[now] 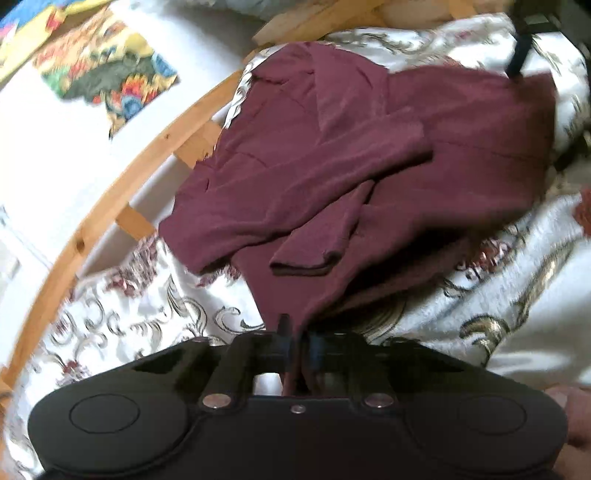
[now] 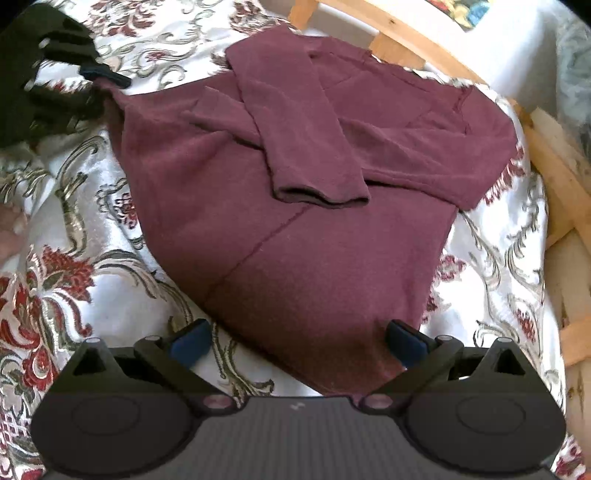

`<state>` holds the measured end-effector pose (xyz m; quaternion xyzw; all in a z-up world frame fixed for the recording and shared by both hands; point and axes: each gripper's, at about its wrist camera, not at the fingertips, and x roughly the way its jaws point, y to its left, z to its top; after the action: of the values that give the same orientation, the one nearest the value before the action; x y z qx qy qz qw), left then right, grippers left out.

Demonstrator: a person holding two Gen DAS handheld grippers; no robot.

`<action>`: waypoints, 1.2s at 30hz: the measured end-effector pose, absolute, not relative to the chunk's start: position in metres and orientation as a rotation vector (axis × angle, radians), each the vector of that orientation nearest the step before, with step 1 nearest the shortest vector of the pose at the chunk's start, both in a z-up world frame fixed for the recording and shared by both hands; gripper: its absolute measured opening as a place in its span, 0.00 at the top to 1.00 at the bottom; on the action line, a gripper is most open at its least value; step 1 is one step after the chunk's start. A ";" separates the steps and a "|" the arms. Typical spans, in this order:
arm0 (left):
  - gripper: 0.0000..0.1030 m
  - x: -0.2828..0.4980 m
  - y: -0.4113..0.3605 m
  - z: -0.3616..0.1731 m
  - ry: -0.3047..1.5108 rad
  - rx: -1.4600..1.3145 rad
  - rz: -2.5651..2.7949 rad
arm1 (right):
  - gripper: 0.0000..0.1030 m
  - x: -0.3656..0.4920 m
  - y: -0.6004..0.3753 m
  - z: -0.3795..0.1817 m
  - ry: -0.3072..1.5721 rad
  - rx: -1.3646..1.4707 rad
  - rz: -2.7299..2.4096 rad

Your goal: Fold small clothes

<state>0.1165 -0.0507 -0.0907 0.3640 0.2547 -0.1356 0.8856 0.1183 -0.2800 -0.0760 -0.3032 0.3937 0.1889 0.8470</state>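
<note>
- So on our left side, the left gripper [image 1: 295, 354] is clamped down on a bottom corner of the maroon sweater [image 1: 332, 177]; we can see the fabric bunched up right between its closed fingers, pulled a bit off the bed.
- In the right wrist view that same left gripper [image 2: 107, 75] shows up at the far left corner of the hem, so it's got one end of the bottom edge.
- The sweater itself lies flat-ish on the floral bedspread [image 2: 92, 229], both sleeves [image 2: 317, 147] already crossed over the chest, and the body runs lengthwise from the hem near us up to the collar by the wooden bed frame [image 2: 406, 33].
- Moving right: the right gripper [image 2: 295, 343] is wide open, with the other hem corner sitting between its blue pads [image 2: 188, 343] but not pinched yet, as far as we can tell.
- So the hem edge runs straight across between our two hands, and the long axis points away from both. Our guess is the right one needs to close on its corner first, then both carry the hem up toward the collar.
</note>
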 end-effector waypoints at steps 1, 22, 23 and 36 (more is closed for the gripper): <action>0.93 0.120 -0.047 -0.085 0.539 0.718 -0.284 | 0.00 0.117 -0.278 -0.076 0.817 -0.648 0.404; 0.95 0.118 -0.022 -0.020 0.465 0.428 -0.216 | 0.42 0.117 -0.267 -0.085 0.599 -0.845 0.112; 0.95 0.114 -0.020 -0.022 0.464 0.430 -0.216 | 0.57 0.119 -0.271 -0.084 0.627 -0.835 0.102; 0.95 0.036 0.016 0.011 0.423 0.418 -0.245 | 0.92 0.058 -0.269 -0.013 0.655 -0.657 0.183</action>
<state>0.0364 0.0156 0.0110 0.2055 0.2081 -0.1204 0.9487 0.0583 -0.2687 -0.0130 -0.3163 0.3156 0.0883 0.8903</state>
